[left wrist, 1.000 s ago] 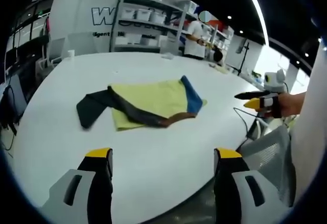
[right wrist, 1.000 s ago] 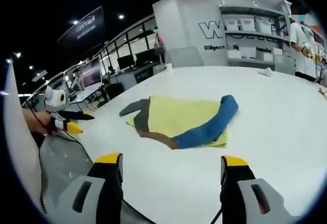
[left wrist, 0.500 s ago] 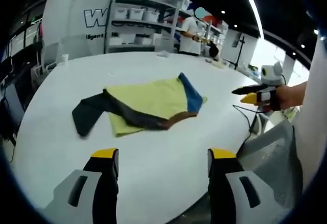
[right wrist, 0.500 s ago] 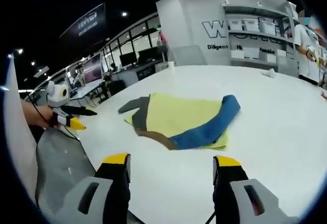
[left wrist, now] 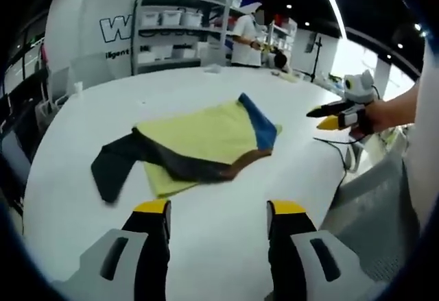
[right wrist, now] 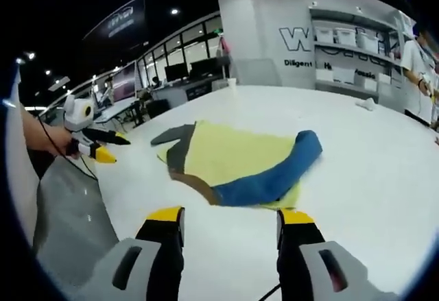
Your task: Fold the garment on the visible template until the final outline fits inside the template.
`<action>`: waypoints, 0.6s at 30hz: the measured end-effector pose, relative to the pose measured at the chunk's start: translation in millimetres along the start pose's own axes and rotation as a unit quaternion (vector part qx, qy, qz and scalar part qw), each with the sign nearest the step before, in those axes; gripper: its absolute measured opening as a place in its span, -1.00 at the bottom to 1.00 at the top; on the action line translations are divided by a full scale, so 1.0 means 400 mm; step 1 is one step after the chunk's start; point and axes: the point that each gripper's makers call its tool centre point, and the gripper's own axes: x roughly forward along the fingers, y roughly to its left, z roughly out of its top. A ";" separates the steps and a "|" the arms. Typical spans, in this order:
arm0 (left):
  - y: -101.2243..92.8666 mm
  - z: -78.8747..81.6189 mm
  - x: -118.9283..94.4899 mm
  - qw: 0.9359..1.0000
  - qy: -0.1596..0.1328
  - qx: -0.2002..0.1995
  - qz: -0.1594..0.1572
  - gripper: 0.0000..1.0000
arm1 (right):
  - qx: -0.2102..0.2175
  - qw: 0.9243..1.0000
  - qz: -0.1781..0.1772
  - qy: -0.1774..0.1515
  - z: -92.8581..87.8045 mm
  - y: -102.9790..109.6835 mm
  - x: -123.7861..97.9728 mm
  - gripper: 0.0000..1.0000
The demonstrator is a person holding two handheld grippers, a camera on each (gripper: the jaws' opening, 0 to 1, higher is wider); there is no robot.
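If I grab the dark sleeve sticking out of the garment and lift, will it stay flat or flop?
Likely flop: the dark sleeve lies limp and bent on the white table. The yellow garment looks thin and light, so its folded layers may drag along or slide on the smooth top.

garment [left wrist: 206, 140] on table [left wrist: 226, 239] | shelves [left wrist: 178, 37] behind table

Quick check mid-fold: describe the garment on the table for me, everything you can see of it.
The garment is a soft yellow fabric piece, folded into a rough flat rectangle on the white table. A blue sleeve lies across one edge, running into a brown band; a dark grey sleeve trails off the opposite side onto the tabletop. Neither gripper touches it. No template outline is discernible around it.
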 end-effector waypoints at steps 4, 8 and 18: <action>0.007 0.001 0.023 1.000 0.008 0.020 -0.005 0.01 | -0.028 1.000 0.008 0.013 -0.005 -0.009 0.019 -0.11; 0.018 0.000 0.049 0.999 0.018 0.040 -0.010 -0.05 | -0.056 0.998 0.013 0.026 -0.012 -0.024 0.038 -0.17; 0.051 0.007 0.120 0.995 0.035 0.090 -0.024 -0.21 | -0.107 0.993 0.019 0.051 -0.019 -0.066 0.086 -0.28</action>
